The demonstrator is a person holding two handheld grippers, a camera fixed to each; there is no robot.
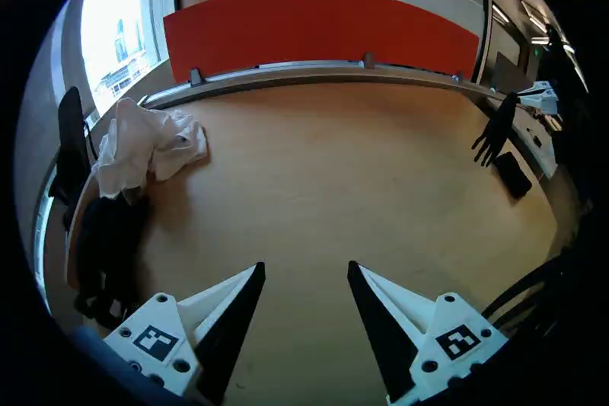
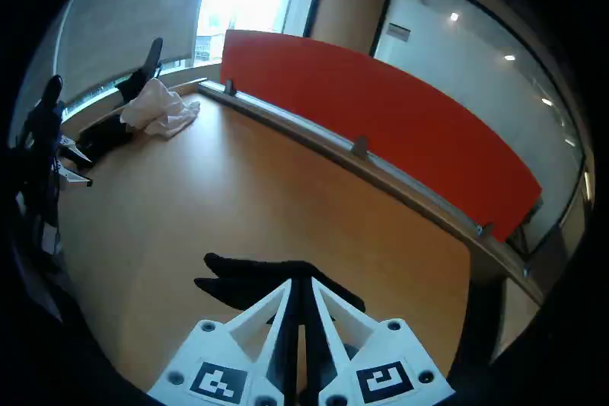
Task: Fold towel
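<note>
A crumpled white towel [image 1: 152,143] lies at the table's left edge, well ahead and to the left of my left gripper [image 1: 304,267], which is open with nothing between its fingers. In the right gripper view the same towel [image 2: 161,113] sits far off at the table's far left corner. My right gripper [image 2: 302,284] is shut on a black glove [image 2: 251,276] whose fingers stick out past the tips. In the left gripper view that glove [image 1: 495,135] hangs above the table's right side from the right gripper [image 1: 542,97].
A red divider panel [image 1: 320,29] runs along the back of the wooden table [image 1: 327,177]. Dark clothing [image 1: 106,246] lies beside the towel at the left edge. A black flat object [image 1: 514,174] rests near the right edge. A chair [image 1: 70,147] stands by the window.
</note>
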